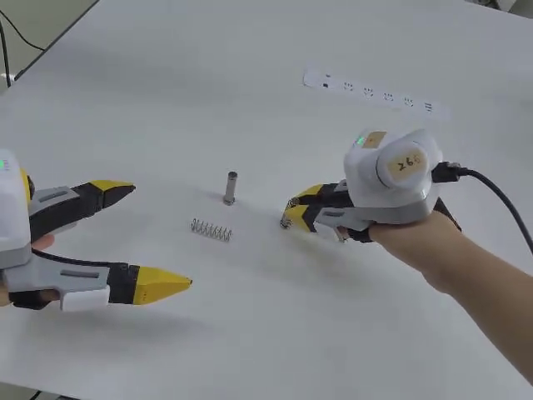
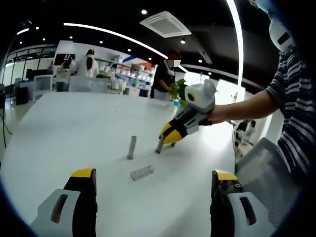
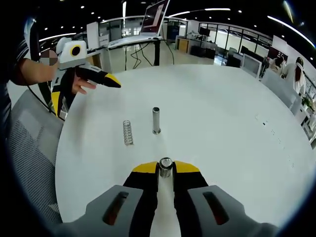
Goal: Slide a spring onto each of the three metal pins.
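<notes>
Overhead, the left gripper (image 1: pixel 143 237) is hovering with its jaws spread wide, likely readying for the loose spring (image 1: pixel 211 230) lying just beside the upright pin (image 1: pixel 231 187) on the white table (image 1: pixel 250 350). Across in the left gripper view, the right gripper (image 2: pixel 166 139) is steadying a second pin (image 2: pixel 159 146) on end, and a bright open office is stretching behind. Along the right gripper view, its jaws are clamping that pin, which seemingly is already wearing a spring.

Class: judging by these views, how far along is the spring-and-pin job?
Done: at most one pin; the held pin clamped in the right tool seems to wear a spring already. In hand: that pin. Left: the upright pin is bare, a loose spring lies beside it, and the left tool is open.
</notes>
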{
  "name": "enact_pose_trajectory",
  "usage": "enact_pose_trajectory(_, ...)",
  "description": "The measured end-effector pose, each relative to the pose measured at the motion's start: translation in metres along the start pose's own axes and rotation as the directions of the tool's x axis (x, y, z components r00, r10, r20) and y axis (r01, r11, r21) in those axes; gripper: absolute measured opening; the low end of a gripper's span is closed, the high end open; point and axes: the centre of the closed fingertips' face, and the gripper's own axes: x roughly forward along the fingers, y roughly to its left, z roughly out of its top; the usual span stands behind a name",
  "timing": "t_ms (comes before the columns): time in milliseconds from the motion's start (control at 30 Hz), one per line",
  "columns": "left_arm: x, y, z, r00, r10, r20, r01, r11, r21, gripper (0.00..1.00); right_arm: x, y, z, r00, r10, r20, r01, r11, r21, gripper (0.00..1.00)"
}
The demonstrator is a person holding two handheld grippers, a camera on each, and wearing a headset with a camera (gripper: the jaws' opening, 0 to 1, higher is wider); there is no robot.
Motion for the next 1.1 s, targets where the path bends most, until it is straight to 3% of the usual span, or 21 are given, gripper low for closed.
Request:
enact_pose_trajectory(533,-0.002,-0.001,0.001,1.0000,-0.004,0.003,0.004,1.000,0.007,0.95,-0.005,-0.003,0.006,0.9997,-0.018,0.018,0.017,0.999,0.052,0.17)
enact_pose_trajectory(1100,-0.002,-0.001,-0.001,0.9998,-0.015,-0.015,0.015,1.000,0.027,0.98,-0.022,0.010,0.023,0.9981,-0.010,0.061,0.007,0.999,0.044,0.19)
